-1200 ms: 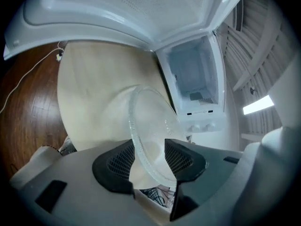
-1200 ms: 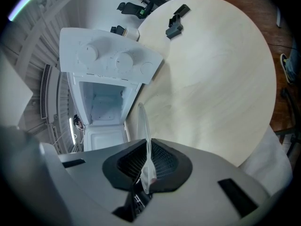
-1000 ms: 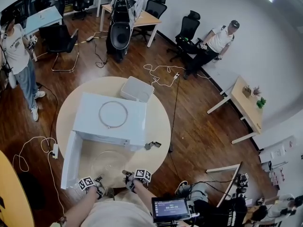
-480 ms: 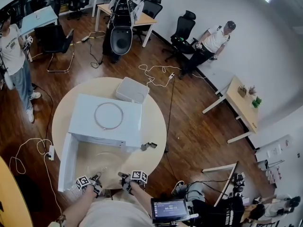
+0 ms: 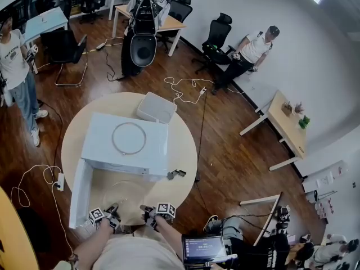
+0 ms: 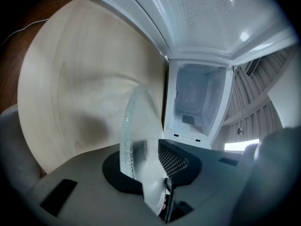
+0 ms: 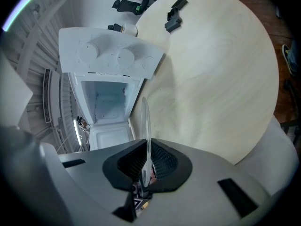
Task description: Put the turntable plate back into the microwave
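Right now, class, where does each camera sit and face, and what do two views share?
Head view: on the person's head, looking steeply down at the microwave on the table; forearms, left gripper and right gripper show.
Left gripper view: on that gripper, facing the open microwave; its jaws, just closing, flank the glass plate.
Right gripper view: on that gripper, same aim; jaws shut on the plate's rim.
Both gripper views share plate and microwave cavity.
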